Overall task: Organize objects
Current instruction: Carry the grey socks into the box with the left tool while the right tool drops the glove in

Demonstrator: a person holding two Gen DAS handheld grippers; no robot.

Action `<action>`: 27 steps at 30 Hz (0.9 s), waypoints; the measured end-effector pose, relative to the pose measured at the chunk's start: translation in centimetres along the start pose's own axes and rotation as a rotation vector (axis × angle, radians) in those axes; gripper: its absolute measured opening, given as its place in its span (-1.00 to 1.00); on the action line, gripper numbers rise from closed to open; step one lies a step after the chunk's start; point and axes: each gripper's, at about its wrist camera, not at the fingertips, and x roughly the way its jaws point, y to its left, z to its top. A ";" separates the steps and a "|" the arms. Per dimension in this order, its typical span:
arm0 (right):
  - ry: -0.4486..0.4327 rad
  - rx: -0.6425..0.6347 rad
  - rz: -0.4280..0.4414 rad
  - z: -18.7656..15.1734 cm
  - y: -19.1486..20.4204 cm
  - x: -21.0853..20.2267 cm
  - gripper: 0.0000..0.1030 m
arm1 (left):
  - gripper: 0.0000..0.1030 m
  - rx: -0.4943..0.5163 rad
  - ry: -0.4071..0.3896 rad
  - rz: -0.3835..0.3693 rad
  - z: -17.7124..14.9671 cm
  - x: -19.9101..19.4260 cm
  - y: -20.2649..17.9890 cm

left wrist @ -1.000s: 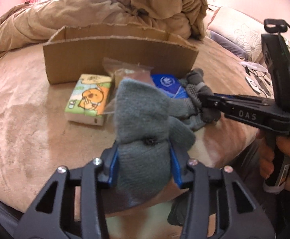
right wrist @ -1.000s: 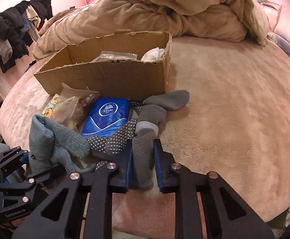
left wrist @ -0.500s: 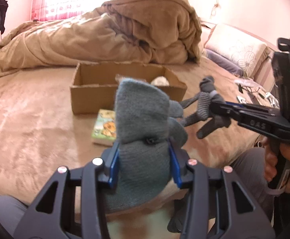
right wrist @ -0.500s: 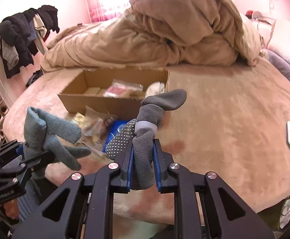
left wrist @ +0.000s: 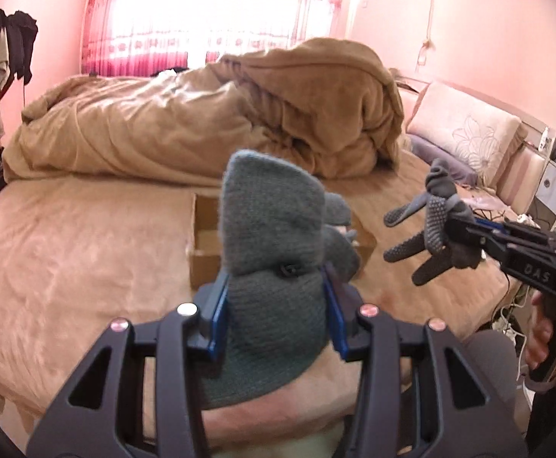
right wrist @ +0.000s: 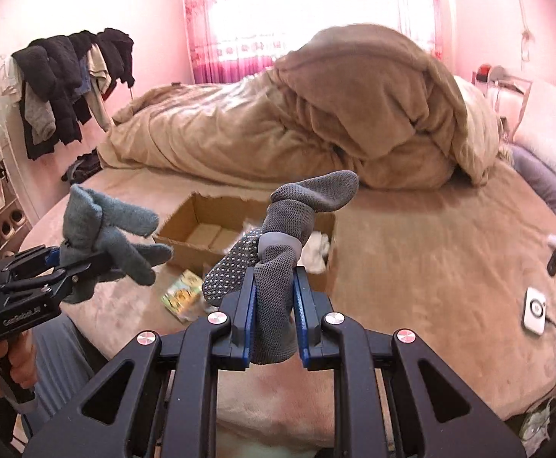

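My left gripper (left wrist: 276, 305) is shut on a grey-green knit glove (left wrist: 274, 229), held up in the air above the bed; it also shows in the right wrist view (right wrist: 106, 236). My right gripper (right wrist: 274, 305) is shut on a dark grey dotted grip glove (right wrist: 278, 244), also lifted; it shows at the right of the left wrist view (left wrist: 430, 225). An open cardboard box (right wrist: 186, 225) lies on the bed beyond both gloves and holds small packets and a white item (right wrist: 318, 248). A green and orange tissue pack (right wrist: 182, 295) lies on the bed in front of the box.
A heaped tan duvet (right wrist: 316, 122) fills the far side of the bed. Pillows (left wrist: 468, 133) lie at the right. A white charger with cable (right wrist: 535, 311) lies on the bed at the right. Dark clothes (right wrist: 60, 84) hang on a rack at the left.
Both grippers have lifted their gloves up off the bed and pulled back from the box. The box and tissue pack now lie farther away and lower.
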 end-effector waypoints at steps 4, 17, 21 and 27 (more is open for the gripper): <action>-0.035 -0.023 0.018 1.7 1.0 -0.2 -0.64 | -0.15 0.001 -0.013 0.005 1.7 0.2 0.9; -0.048 -0.077 0.048 5.6 3.1 3.3 -0.64 | -0.15 -0.001 -0.056 0.015 6.1 3.2 3.4; -0.035 -0.075 0.055 5.9 3.1 5.2 -0.64 | -0.15 -0.001 -0.046 0.012 6.6 5.1 3.9; -0.002 -0.066 0.050 6.2 2.5 8.4 -0.64 | -0.15 0.001 0.001 0.004 6.6 9.0 4.2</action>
